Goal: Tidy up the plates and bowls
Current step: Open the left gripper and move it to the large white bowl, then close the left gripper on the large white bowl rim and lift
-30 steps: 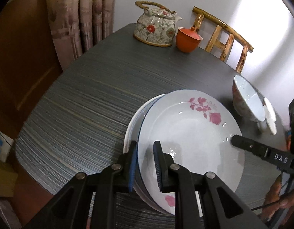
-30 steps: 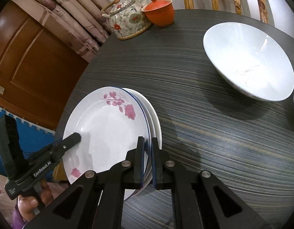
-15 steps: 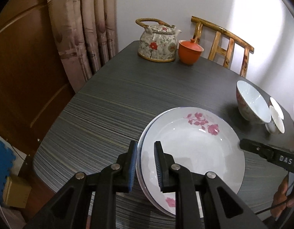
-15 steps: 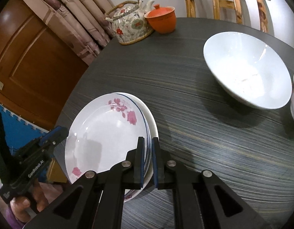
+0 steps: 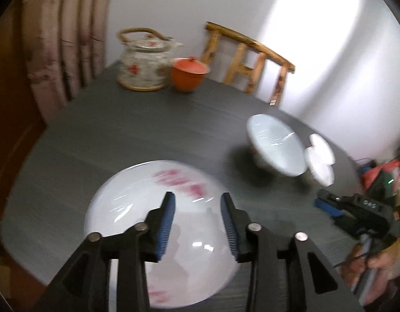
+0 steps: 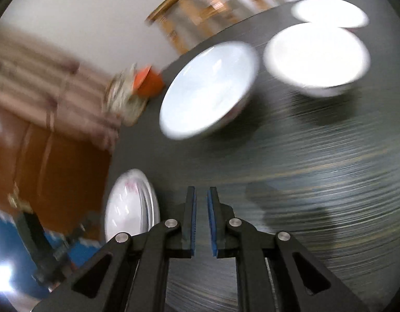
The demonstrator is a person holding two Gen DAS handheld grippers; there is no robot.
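Note:
A stack of white plates (image 5: 148, 221), the top one with pink flowers, lies on the dark table (image 5: 122, 135) near its front edge. My left gripper (image 5: 197, 200) hangs above the stack with its jaws opening and nothing between them. My right gripper (image 6: 201, 195) is off the plates (image 6: 130, 205), which lie to its left. Its jaws are opening by a narrow gap that holds nothing. Ahead of it stands a large white bowl (image 6: 207, 91), with two smaller white bowls (image 6: 317, 54) beyond. The large bowl (image 5: 275, 148) also shows right of the stack. Both views are blurred.
A flowered teapot (image 5: 142, 65) and an orange lidded cup (image 5: 189, 74) stand at the table's far edge, with a wooden chair (image 5: 246, 62) behind. Curtains and a brown door are to the left. The right gripper's body (image 5: 355, 208) and a hand show at the right.
Both grippers have let go of the plate stack's rim. The left one rose and pulled back with its jaws spreading wide. The right one swung right toward the bowls and rolled.

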